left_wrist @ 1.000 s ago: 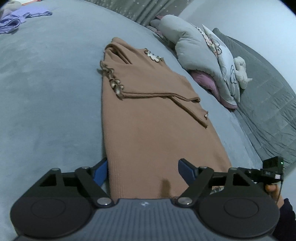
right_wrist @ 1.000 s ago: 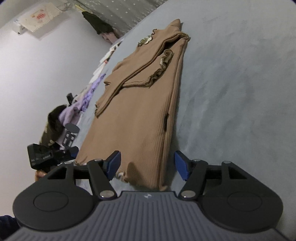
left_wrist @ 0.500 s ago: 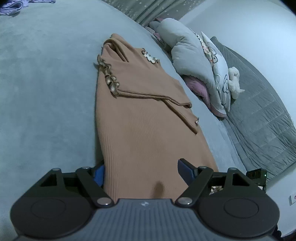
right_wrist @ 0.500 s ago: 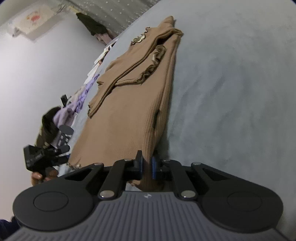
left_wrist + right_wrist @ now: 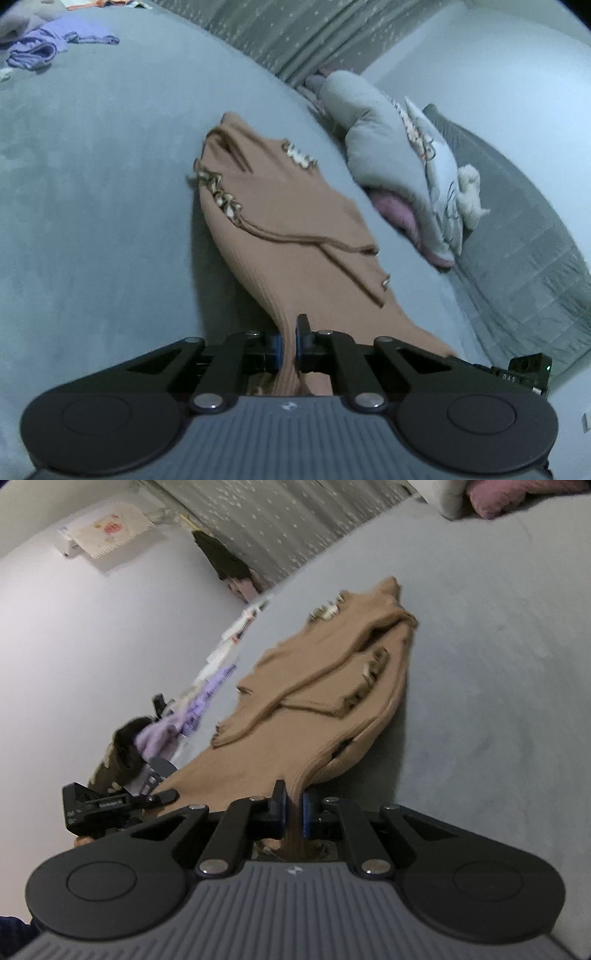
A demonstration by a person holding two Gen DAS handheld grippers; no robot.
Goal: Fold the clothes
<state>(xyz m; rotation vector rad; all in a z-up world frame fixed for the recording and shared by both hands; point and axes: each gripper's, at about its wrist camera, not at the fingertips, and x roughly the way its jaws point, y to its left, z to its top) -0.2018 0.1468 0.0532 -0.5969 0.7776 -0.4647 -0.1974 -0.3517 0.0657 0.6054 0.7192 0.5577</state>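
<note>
The left tool [image 5: 287,349] is clenched on the near hem of a tan ribbed knit garment with frilled cuffs [image 5: 295,236]; its blue pads [image 5: 277,349] squeeze a bunched pleat of the fabric between them. The right tool [image 5: 293,818] grips the same hem at the other near corner in the same way, with a narrow fold of tan cloth pinched upright between its pads [image 5: 306,819].

From both pinch points the garment rises off the surface and fans out, then settles flat farther away on a wide grey-blue bed cover [image 5: 92,221]. The knit has fine lengthwise ribs. Its two sleeves are folded inward across the body and cross each other; their ends carry dark-edged ruffles with pale tips (blurred in both views). A small pale frilled trim sits near the neck at the far end. In the right wrist view a dark slit shows along the lifted side edge, where the layers gape.

Beside the garment's far half lies a pale grey cushion with a printed pillow [image 5: 406,166], a pink one tucked beneath it and a small white plush toy at its edge, all against a grey quilted cover [image 5: 535,240]. A crumpled lilac garment [image 5: 40,48] lies well apart at the far corner of the bed. A grey dotted curtain [image 5: 295,40] hangs behind.
</note>
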